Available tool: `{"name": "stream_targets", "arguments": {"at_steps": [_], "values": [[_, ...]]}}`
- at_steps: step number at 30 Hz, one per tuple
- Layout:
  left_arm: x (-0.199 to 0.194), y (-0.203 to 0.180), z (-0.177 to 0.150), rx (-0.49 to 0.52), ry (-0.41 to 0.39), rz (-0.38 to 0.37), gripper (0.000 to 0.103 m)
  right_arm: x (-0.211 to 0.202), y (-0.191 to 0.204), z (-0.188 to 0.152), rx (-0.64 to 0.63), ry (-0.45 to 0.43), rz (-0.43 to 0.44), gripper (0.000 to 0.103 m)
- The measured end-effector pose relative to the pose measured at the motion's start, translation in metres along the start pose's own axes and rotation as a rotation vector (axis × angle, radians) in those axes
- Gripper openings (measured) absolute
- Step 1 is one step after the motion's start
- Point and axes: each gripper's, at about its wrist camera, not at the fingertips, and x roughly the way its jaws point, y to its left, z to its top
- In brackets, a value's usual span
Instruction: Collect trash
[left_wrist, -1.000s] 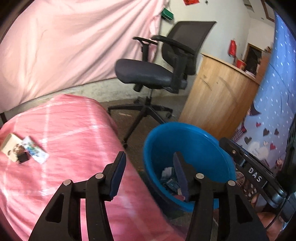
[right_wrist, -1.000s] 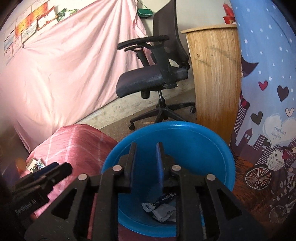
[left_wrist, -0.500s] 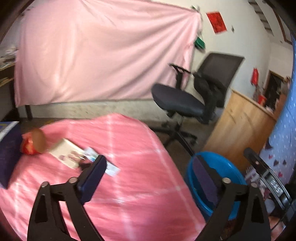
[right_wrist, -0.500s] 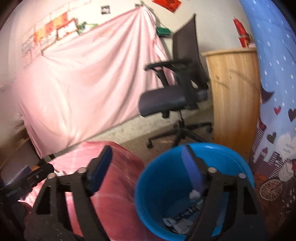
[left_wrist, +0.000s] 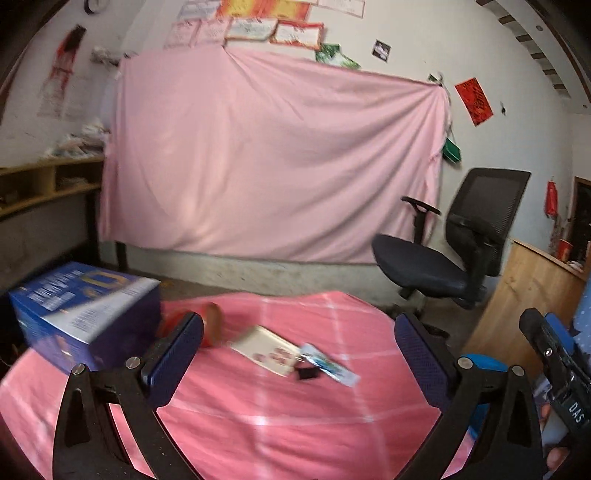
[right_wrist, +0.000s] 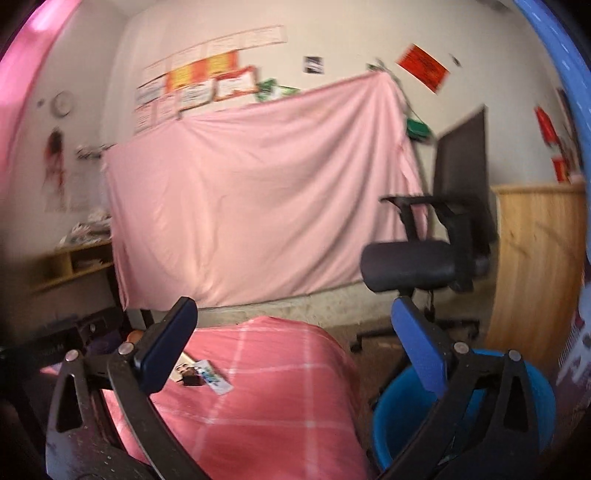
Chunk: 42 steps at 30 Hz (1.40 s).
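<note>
On the pink checked table (left_wrist: 258, 417) lie a white card (left_wrist: 264, 349), a small black piece (left_wrist: 307, 373) and a blue-white wrapper (left_wrist: 328, 365); they also show in the right wrist view, the wrapper (right_wrist: 214, 378) by the black piece (right_wrist: 191, 379). The blue bin (right_wrist: 539, 406) stands on the floor at the table's right; only its rim (left_wrist: 484, 362) shows in the left wrist view. My left gripper (left_wrist: 299, 343) is open and empty above the table. My right gripper (right_wrist: 295, 332) is open and empty, between table and bin.
A blue box (left_wrist: 85, 314) and a red-brown round object (left_wrist: 208, 328) sit at the table's left. A black office chair (left_wrist: 443, 254) and a wooden counter (left_wrist: 528, 299) stand to the right. A pink sheet (left_wrist: 266, 166) hangs on the back wall.
Both grippers have lifted and swung left, away from the bin toward the table. Both have opened wider; the right one was nearly shut a second ago.
</note>
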Motion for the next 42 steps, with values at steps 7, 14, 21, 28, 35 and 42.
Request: {"name": "stream_targets", "arguments": {"at_steps": [7,14,21,28,35,42], "values": [[-0.015,0.039,-0.009,-0.016,-0.089,0.093,0.101,0.01,0.027,-0.004,-0.075,0.003,0.05,0.103],[-0.006,0.062,-0.025,0.012,-0.065,0.133,0.101,0.024,0.037,-0.01,-0.096,0.043,0.064,0.103],[0.014,0.066,-0.034,0.05,-0.023,0.133,0.101,0.054,0.045,-0.02,-0.128,0.156,0.075,0.103],[0.048,0.067,-0.037,0.097,0.142,0.073,0.1,0.095,0.046,-0.036,-0.144,0.354,0.087,0.103],[0.084,0.069,-0.041,0.061,0.308,0.019,0.061,0.127,0.046,-0.059,-0.16,0.561,0.104,0.087],[0.114,0.066,-0.039,0.056,0.4,0.023,0.04,0.151,0.054,-0.075,-0.165,0.705,0.164,0.065]]}}
